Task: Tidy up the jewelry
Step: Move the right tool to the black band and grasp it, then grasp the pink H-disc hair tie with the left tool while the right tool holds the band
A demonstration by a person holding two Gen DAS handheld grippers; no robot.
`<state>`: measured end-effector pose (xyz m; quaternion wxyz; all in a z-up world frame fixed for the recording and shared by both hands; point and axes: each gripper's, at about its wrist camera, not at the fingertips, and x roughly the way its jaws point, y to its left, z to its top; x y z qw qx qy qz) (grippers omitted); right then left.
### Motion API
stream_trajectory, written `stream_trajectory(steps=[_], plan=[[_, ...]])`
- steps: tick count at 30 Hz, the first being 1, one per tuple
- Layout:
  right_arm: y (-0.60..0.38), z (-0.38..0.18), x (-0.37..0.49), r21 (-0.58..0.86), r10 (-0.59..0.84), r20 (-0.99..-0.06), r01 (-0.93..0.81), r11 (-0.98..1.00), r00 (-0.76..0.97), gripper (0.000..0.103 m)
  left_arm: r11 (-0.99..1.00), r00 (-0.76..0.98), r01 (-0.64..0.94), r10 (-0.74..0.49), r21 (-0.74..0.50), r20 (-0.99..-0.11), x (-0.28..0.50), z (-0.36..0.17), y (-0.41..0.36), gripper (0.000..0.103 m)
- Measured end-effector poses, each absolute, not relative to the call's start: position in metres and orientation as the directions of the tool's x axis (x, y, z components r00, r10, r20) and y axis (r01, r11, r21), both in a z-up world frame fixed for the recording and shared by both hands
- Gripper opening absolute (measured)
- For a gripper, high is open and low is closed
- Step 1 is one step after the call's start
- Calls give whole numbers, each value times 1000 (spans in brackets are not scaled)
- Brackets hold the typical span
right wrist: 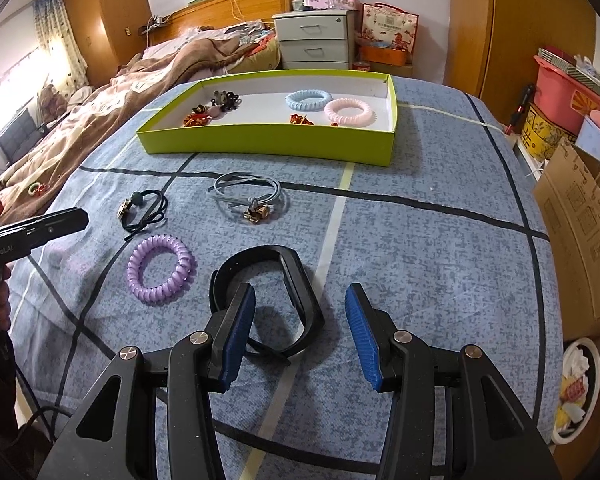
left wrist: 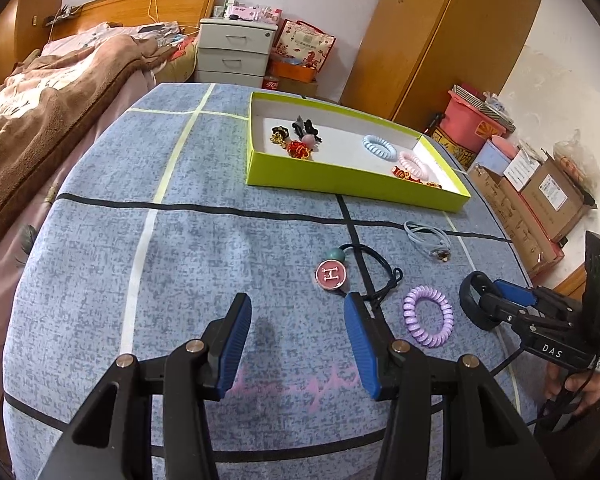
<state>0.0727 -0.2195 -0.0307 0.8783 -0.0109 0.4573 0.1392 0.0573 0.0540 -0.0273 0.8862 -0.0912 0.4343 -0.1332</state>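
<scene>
- The left claw (left wrist: 298,344) was spread wide, empty, above the worktop (left wrist: 180,280).
- The right claw (right wrist: 300,332) was spread, its left finger over the black band (right wrist: 300,280).
- The purple coil tie (right wrist: 160,268) lay beside the band, outside the green tray (right wrist: 260,144).

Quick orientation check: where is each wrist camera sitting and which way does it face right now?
Left wrist: low over the blue cloth, looking past the open left hand-held gripper toward the green tray; right hand-held gripper at right.
Right wrist: open right hand-held gripper over the black band, facing tray and bed.
Shared: tray, purple coil tie.
</scene>
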Motion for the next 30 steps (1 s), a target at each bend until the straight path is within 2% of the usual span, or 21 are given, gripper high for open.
stream_trajectory(steps=[2,3,4,11,12,25,30], plan=[[-220,-30,72,107,232,-805,-251,962,546,40,947,586,162,-317,-276,-745,56,-28,53,50],[-221,-31,73,108,232,-806,-250,962,544,30,947,583,163,-320,-278,-747,56,-29,53,50],[-221,-31,73,109,231,-807,-248,963,543,26,947,582,161,-319,-278,-748,57,-29,53,50],[-224,-31,72,124,237,-802,-236,964,548,19,946,566,170,-323,-276,-758,59,-33,47,50],[-225,-31,72,121,232,-802,-230,966,551,14,945,567,174,-325,-276,-757,59,-33,47,50],[-238,-25,65,161,240,-778,-185,969,581,13,955,568,169,-295,-242,-769,75,-34,29,50],[-241,-24,66,171,241,-775,-174,970,585,13,967,572,172,-252,-187,-781,83,-37,18,50]])
